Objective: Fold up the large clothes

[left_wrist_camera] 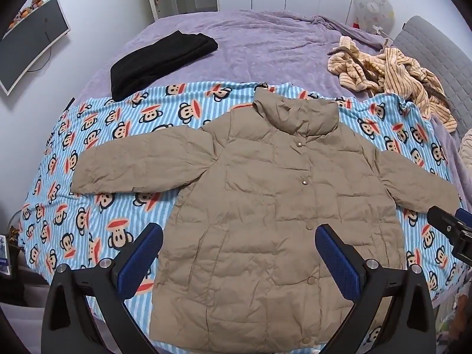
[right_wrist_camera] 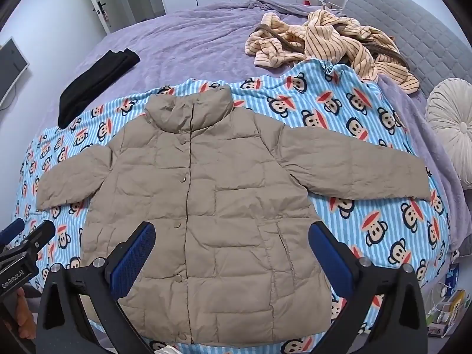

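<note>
A tan quilted puffer jacket (left_wrist_camera: 265, 194) lies flat, front up and buttoned, on a blue striped monkey-print blanket (left_wrist_camera: 97, 206), both sleeves spread out sideways. It also shows in the right wrist view (right_wrist_camera: 224, 206). My left gripper (left_wrist_camera: 239, 250) is open and empty, hovering above the jacket's lower body. My right gripper (right_wrist_camera: 231, 250) is open and empty, also above the lower body. The right gripper's tip shows at the right edge of the left wrist view (left_wrist_camera: 451, 230), near the sleeve cuff.
The blanket (right_wrist_camera: 368, 135) covers a purple bedspread (left_wrist_camera: 265, 47). A folded black garment (left_wrist_camera: 159, 62) lies far left. A crumpled striped beige garment (left_wrist_camera: 395, 73) lies far right. A round pale cushion (right_wrist_camera: 451, 124) sits by the grey headboard (right_wrist_camera: 413, 29).
</note>
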